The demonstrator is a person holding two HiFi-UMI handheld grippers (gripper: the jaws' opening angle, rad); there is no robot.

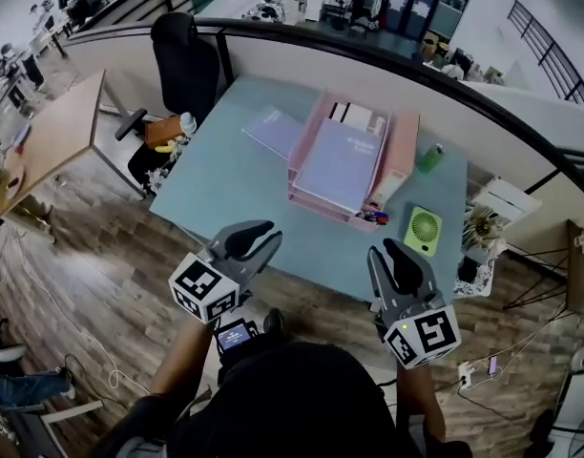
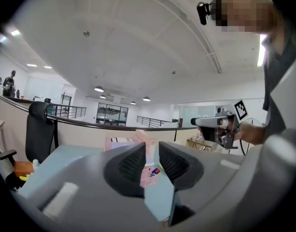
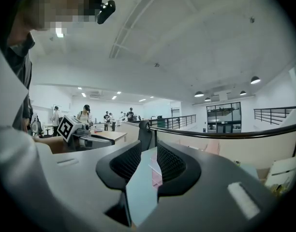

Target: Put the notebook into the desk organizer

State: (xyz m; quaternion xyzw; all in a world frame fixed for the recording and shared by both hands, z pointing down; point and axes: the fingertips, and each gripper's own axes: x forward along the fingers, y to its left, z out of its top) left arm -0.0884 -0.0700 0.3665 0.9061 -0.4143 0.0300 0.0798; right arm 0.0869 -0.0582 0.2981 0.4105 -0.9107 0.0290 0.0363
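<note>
**Editor:** What fills the frame?

**Photographer:** A pale blue-green table [image 1: 225,194], seen from above. A wooden desk [image 1: 58,127] stands to its left, and a black office chair [image 1: 182,60] is at its far left corner. A curved railing [image 1: 387,60] runs behind them.

**Editor:** And the task's things?

**Photographer:** The pink desk organizer [image 1: 309,136] sits at the far middle of the table. One lavender notebook [image 1: 273,130] lies flat on the tabletop just left of it, touching or nearly touching its side. A second lavender notebook [image 1: 342,165] lies in the organizer's top tray.

**Editor:** The tongs?

**Photographer:** Both are held at the table's near edge, well apart from the organizer. The left gripper [image 1: 259,239] is nearly closed, with only a thin slit between its pads. The right gripper [image 1: 399,259] shows the same narrow gap. Each grips nothing.

**Editor:** Anything in the way?

**Photographer:** Only bare tabletop lies between the left gripper and the loose notebook. On the right side, a small green fan [image 1: 424,230] lies near the organizer's near right corner. A green container [image 1: 430,156] stands farther back. Some pens [image 1: 376,218] lie against the organizer's near edge.
</note>
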